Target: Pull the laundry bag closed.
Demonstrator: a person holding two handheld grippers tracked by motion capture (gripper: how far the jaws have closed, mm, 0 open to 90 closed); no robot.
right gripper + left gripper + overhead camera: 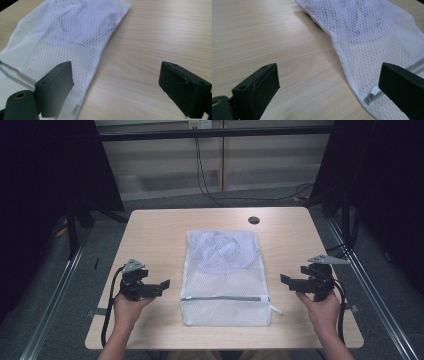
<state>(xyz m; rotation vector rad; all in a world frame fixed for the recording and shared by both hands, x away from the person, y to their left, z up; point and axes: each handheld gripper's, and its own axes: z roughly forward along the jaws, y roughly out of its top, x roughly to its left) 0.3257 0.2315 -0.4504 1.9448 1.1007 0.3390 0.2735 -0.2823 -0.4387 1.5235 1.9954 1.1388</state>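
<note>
Fingers spread wide on both grippers, nothing held.
Wooden table (155, 230) carried a white mesh laundry bag (225, 280) at centre, flat, pale cloth bunched inside its far half, grey zipper (225, 298) across the near end. Left gripper (165, 284) and right gripper (283, 279) flanked it, apart from the mesh.

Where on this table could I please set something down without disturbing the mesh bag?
Bare wood runs along the far edge of the table, between the mesh bag and the round hole. The strips either side of the bag are partly taken by the left gripper and right gripper, both open. The bag occupies the middle.
</note>
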